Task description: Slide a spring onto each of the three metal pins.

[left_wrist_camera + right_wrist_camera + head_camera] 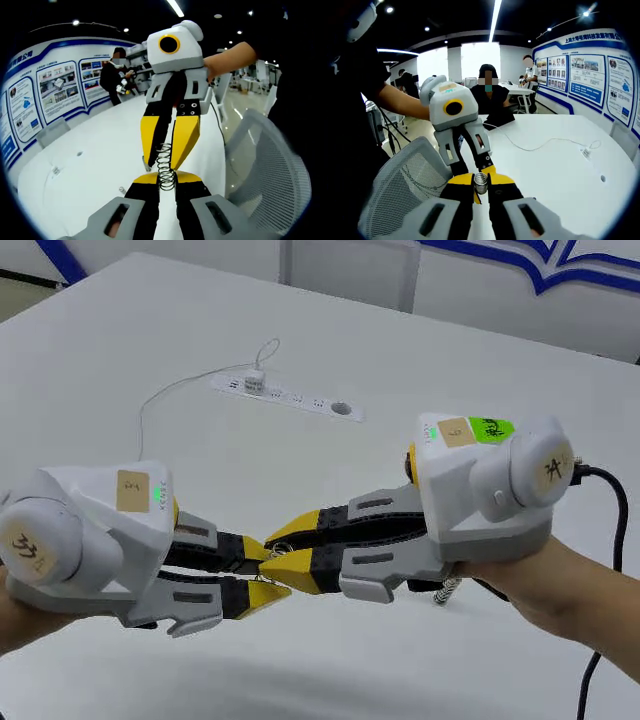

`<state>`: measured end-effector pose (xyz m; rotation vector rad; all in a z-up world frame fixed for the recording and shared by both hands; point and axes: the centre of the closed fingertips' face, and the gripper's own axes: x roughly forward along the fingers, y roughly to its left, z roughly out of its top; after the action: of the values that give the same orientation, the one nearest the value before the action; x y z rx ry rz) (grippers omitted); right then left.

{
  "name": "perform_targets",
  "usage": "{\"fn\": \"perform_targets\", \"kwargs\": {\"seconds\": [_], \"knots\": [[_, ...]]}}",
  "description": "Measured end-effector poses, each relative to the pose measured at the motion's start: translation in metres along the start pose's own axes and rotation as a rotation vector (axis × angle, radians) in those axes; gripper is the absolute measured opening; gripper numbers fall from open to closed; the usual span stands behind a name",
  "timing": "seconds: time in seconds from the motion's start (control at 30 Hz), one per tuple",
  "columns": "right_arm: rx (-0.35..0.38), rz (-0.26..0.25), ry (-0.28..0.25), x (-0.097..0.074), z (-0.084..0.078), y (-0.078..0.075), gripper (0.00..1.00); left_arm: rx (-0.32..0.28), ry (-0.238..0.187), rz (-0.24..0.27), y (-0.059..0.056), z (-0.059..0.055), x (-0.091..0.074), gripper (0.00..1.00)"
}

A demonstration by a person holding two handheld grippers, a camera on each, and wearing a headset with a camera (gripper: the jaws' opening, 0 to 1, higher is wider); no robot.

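Over white table (150,360), left gripper (262,570) and right gripper (272,552) tip to tip, both pairs of jaws nipped close on one spring (165,167) between them, power strip (290,397) at 12 o'clock beyond

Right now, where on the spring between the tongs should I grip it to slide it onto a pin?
Pinch the spring across its coils near one end, tongs closing from its sides, square to its length. It is a slim open coil running lengthways between the left gripper and right gripper; a side pinch should leave the bore and far end free.
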<state>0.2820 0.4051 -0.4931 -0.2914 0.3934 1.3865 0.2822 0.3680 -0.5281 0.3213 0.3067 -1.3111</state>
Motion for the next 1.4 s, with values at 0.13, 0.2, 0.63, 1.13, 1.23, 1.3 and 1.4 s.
{"fn": "perform_targets", "kwargs": {"seconds": [0.13,0.2,0.63,1.13,1.23,1.3,1.4], "knots": [[0.000,-0.005,0.011,0.003,-0.001,-0.002,0.10,0.012,0.003,0.023,0.005,-0.002,-0.002,0.11],[-0.004,-0.011,0.015,0.004,-0.001,-0.004,0.10,0.014,0.006,0.037,0.007,-0.004,-0.002,0.13],[0.011,-0.090,0.006,-0.005,0.004,-0.036,0.11,-0.029,0.004,0.159,0.029,-0.016,-0.015,0.58],[0.114,-0.296,0.029,-0.015,-0.015,-0.100,0.11,-0.075,0.030,0.229,0.047,-0.032,-0.022,0.82],[0.116,-0.301,0.047,-0.011,-0.021,-0.104,0.11,-0.082,0.028,0.232,0.048,-0.033,-0.022,0.85],[0.118,-0.302,0.062,-0.006,-0.026,-0.108,0.11,-0.090,0.028,0.236,0.049,-0.034,-0.022,0.87],[0.114,-0.307,0.089,0.001,-0.034,-0.112,0.11,-0.103,0.041,0.245,0.052,-0.038,-0.022,0.90]]}}
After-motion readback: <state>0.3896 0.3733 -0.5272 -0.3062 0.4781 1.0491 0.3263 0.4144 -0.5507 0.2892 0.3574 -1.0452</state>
